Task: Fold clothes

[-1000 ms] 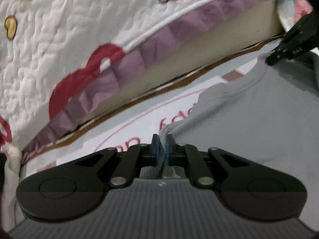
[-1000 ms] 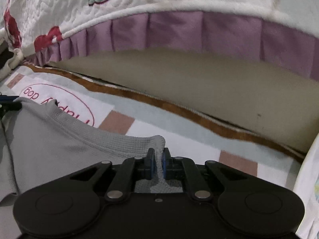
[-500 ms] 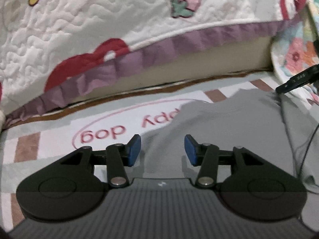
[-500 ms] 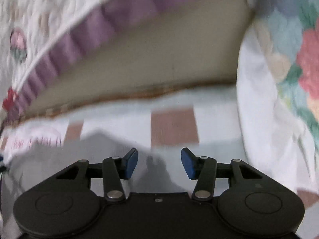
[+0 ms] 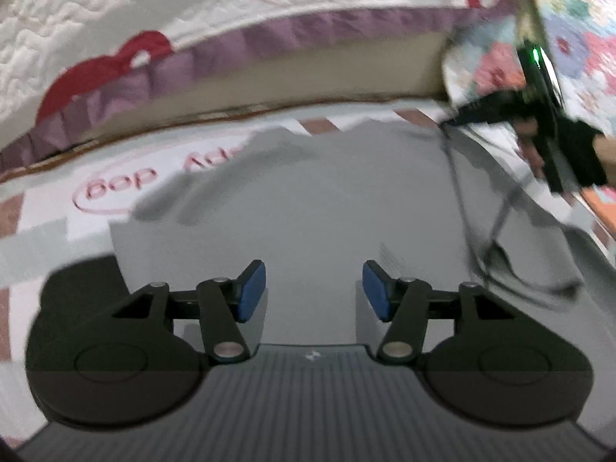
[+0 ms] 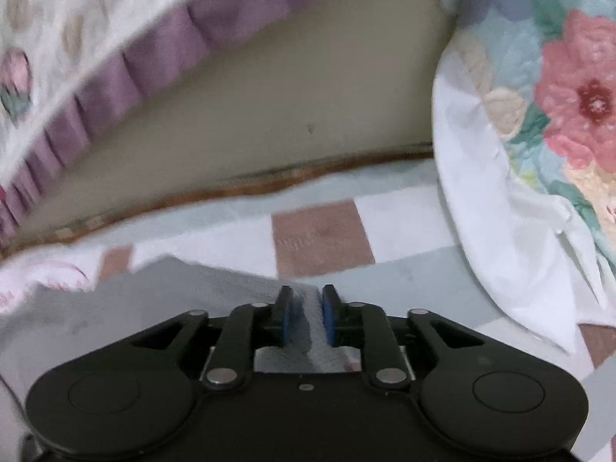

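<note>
A grey knit garment (image 5: pixel 327 200) lies flat on the checked bed sheet (image 5: pixel 46 238), its right side creased into a loose fold. My left gripper (image 5: pixel 313 292) hovers over the garment's near part, open, with nothing between its blue pads. In the right wrist view, my right gripper (image 6: pixel 307 315) is shut on a pinched-up ridge of the grey garment (image 6: pixel 173 292) at its far edge. The left wrist view also shows that right gripper (image 5: pixel 496 109) at the garment's far right corner, held by a gloved hand (image 5: pixel 577 154).
A white quilt with a purple ruffle (image 5: pixel 269 34) hangs over a beige bed side (image 6: pixel 269 115) along the back. A floral pillow (image 6: pixel 558 115) crowds the right. The sheet carries a red printed oval (image 5: pixel 123 184) at the left.
Both grippers let go of the garment's edge and opened. The left one has since drawn back over the garment, still open. The right one shifted right and shut on the fabric again.
</note>
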A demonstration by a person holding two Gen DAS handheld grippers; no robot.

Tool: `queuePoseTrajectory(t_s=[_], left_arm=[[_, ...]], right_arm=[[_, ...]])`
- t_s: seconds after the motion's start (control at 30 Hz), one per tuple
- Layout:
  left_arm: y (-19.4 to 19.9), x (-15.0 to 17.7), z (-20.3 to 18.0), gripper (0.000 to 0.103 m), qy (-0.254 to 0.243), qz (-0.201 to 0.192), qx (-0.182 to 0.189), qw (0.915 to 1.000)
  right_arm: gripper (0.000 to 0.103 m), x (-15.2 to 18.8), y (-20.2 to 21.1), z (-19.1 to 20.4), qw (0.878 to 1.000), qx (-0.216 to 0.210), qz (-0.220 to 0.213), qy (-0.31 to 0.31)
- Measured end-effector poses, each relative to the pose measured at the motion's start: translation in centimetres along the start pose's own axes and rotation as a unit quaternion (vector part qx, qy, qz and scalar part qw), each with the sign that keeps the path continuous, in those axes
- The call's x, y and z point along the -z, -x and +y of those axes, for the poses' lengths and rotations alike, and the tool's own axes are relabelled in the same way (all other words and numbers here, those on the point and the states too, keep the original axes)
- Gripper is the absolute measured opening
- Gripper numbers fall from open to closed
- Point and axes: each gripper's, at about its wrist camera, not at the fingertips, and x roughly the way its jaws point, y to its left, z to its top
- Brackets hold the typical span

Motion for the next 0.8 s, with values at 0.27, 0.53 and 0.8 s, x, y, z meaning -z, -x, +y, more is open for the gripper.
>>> queuePoseTrajectory(t_s=[0.27, 0.53, 0.8], left_arm=[[-1.4, 1.9, -0.7, 0.065, 0.044, 0.022, -0.013, 0.9987], [-0.6, 2.6, -1.6, 0.067, 0.067, 0.026, -0.021, 0.9972], [1.8, 4.1, -0.3, 0.067, 0.126, 0.044, 0.02, 0.9909]], right_arm=[[0.038, 5.2, 3.7, 3.5, 0.998, -0.031, 0.034, 0.044], [0.061, 12.7, 4.5, 8.7, 0.995, 0.025, 0.032, 0.087], [0.069, 14.7, 5.5, 11.2, 0.996, -0.082, 0.035, 0.012]])
